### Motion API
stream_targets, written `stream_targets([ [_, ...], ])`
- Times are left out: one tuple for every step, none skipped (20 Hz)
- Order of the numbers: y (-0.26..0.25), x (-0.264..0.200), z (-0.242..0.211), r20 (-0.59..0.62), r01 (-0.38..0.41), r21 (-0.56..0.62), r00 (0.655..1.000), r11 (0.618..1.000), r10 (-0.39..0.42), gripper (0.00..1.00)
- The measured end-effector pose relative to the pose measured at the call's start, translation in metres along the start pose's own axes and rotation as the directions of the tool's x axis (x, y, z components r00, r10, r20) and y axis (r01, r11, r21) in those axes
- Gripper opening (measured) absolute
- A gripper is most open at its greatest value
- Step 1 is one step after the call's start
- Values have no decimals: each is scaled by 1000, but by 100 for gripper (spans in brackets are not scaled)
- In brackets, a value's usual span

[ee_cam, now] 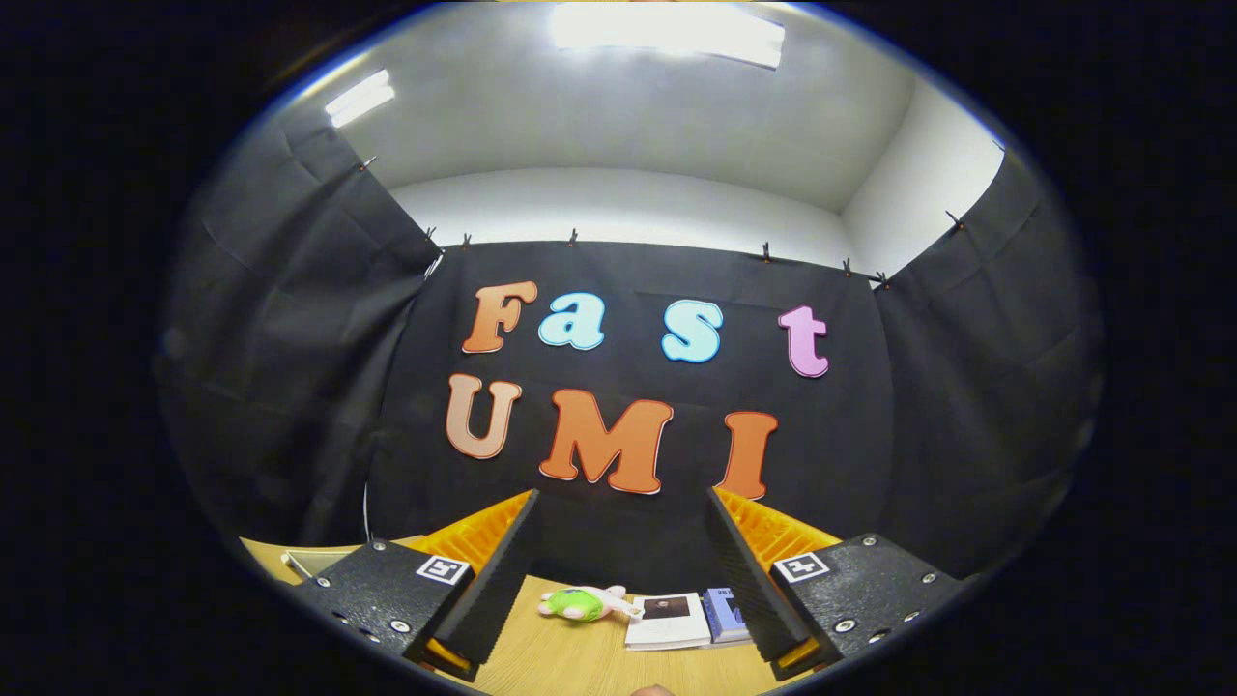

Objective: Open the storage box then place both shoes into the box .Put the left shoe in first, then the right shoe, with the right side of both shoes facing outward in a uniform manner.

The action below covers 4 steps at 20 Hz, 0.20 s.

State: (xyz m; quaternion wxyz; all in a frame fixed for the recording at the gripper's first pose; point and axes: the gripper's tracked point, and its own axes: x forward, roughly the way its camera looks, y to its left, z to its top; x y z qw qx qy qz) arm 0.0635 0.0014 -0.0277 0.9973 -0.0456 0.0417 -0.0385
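While your hand-held gripper (618, 570) hovers above the table (570, 662), its fingers stand wide apart with nothing between them.

Raised as it is, your gripper looks mostly at the black cloth wall (638, 387) of the booth, so little of the wooden table can be seen. Between the fingers and just ahead of them, a small green and pink plush toy (585, 604) lies on the table at about 11 o'clock from the fingertips' midpoint. At about 1 o'clock, just beside the toy, a white booklet (667, 621) lies flat, with a blue booklet (725, 614) touching its far side, partly hidden behind your right finger. I cannot tell where the storage box or the shoes are from this view.
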Motion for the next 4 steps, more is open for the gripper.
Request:
stream_targets([
  [2, 0, 0, -1, -4, 12, 1000, 1000, 4, 98],
  [5, 1, -1, -9, -10, 24, 1000, 1000, 10, 98],
  [7, 1, -2, -13, -20, 33, 1000, 999, 20, 99],
  [9, 3, -1, -4, -27, 42, 1000, 999, 27, 98],
])
